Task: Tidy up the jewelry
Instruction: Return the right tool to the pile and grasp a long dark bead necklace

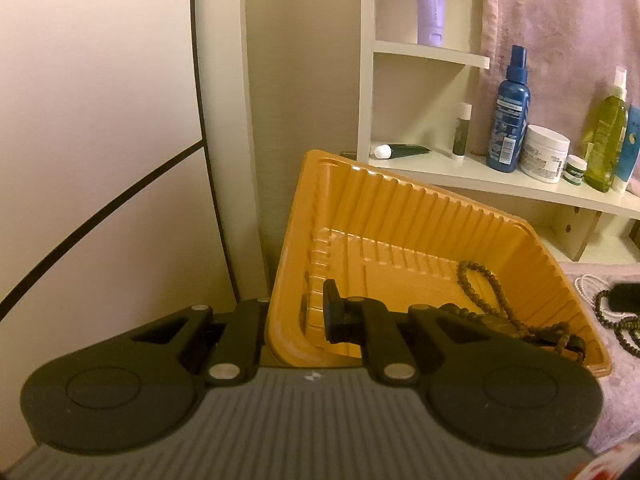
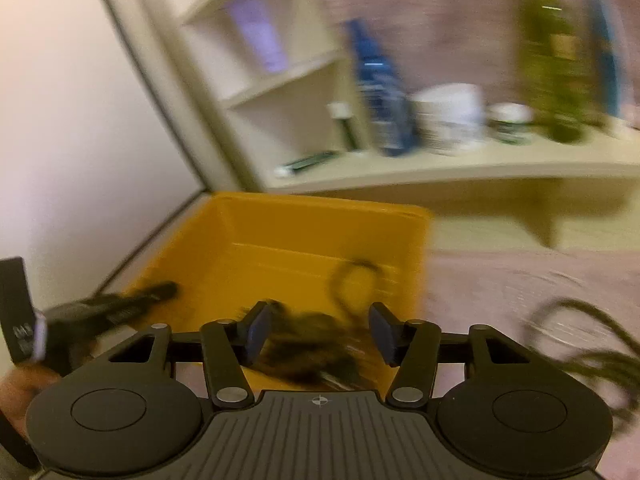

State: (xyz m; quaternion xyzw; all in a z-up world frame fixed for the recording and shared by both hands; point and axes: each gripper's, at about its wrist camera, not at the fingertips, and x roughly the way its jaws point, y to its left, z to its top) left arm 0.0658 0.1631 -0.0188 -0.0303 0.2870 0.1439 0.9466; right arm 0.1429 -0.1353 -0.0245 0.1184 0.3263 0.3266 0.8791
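An orange ribbed plastic tray (image 1: 400,208) sits tilted on a pink cloth. My left gripper (image 1: 296,312) is shut on the tray's near left wall, one finger (image 1: 330,312) inside and one outside. A dark beaded necklace (image 1: 476,284) lies in the tray's right part. More dark beads (image 1: 624,328) and a white pearl strand (image 1: 588,284) lie on the cloth to the right. In the blurred right wrist view, my right gripper (image 2: 318,334) is open above the tray's (image 2: 280,232) near edge, with dark beads (image 2: 312,352) below its fingers. More beads (image 2: 592,344) lie on the cloth.
A white shelf (image 1: 500,180) behind the tray holds a blue spray bottle (image 1: 508,120), a white jar (image 1: 544,152), a green bottle (image 1: 604,144) and small tubes. A wall and mirror edge (image 1: 200,120) stand on the left. The left gripper (image 2: 80,312) shows in the right wrist view.
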